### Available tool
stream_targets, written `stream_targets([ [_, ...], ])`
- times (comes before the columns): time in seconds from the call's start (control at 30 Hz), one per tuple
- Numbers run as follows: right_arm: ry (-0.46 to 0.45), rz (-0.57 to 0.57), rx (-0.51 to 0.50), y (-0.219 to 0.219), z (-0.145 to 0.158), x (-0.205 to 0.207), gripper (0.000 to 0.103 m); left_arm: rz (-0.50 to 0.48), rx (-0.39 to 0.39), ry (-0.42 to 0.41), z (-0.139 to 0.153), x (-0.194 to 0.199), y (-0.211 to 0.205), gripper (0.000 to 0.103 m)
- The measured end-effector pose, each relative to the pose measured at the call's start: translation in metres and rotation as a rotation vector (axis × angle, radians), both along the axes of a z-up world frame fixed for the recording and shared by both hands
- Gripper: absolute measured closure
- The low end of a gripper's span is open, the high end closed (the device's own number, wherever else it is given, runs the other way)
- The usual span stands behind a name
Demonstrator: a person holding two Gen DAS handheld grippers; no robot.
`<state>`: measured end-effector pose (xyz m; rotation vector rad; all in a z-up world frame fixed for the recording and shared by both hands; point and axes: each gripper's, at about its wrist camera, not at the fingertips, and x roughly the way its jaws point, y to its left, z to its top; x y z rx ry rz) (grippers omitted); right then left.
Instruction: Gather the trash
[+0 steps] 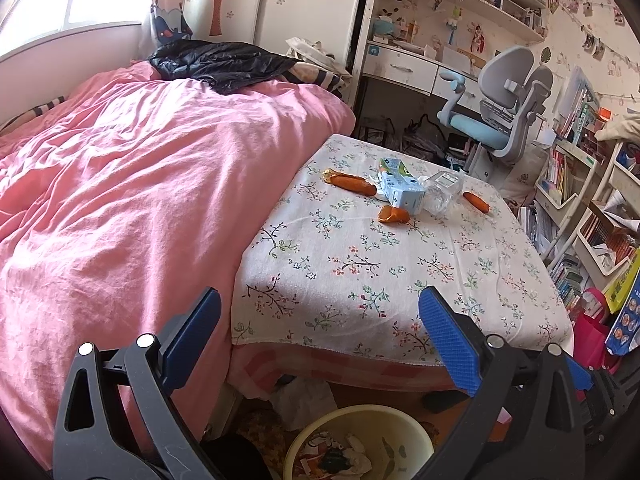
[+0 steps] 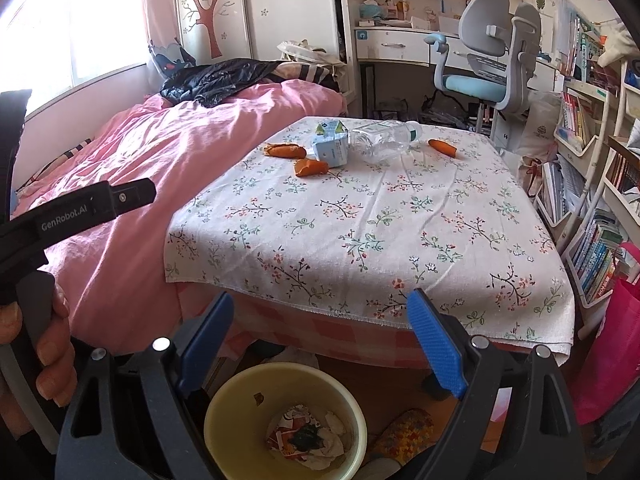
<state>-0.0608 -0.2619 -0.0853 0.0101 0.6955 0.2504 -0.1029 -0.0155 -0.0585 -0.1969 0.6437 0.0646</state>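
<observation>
Trash (image 2: 320, 151) clusters by table's (image 2: 360, 240) far edge.

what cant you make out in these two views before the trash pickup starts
- Print on the small blue-and-white carton: too small in both views.
- Near rim of the pale yellow plastic bin: cut off by the left wrist view's bottom edge.
- Floor under the floral-cloth table: hidden by the cloth.

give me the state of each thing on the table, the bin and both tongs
left tongs: open, empty
right tongs: open, empty
plastic bottle: on its side, looks empty
carton: upright on table
three orange wrappers: lying loose
bin: on floor, open, some trash inside
</observation>
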Motion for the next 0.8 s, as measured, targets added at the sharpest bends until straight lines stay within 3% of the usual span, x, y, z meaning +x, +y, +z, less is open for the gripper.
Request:
stream_targets([
  [0.23, 0.002, 0.013, 0.010, 0.003, 0.011, 0.026, 0.018, 0.042, -0.018, 0.015, 0.013, 0.021, 0.015, 0.007],
  [0.43, 0.019, 0.059, 0.002, 0.016, 0.013, 0.065, 0.018, 0.043, 0.048, 0.008, 0.025, 0.053, 0.022, 0.007],
  [0.6, 0.058, 0.080, 0.015, 0.029, 0.005, 0.109, 0.018, 0.048, 0.041, 0.031, 0.024, 0.084, 0.033, 0.007],
  [0.7, 0.087, 0.064, 0.058, 0.033, 0.000, 0.136, 0.018, 0.002, 0.065, 0.042, 0.024, 0.104, 0.032, 0.007],
  [0.8, 0.129, 0.033, 0.119, 0.033, -0.007, 0.163, 0.018, -0.114, 0.124, 0.034, 0.028, 0.136, 0.028, 0.008],
])
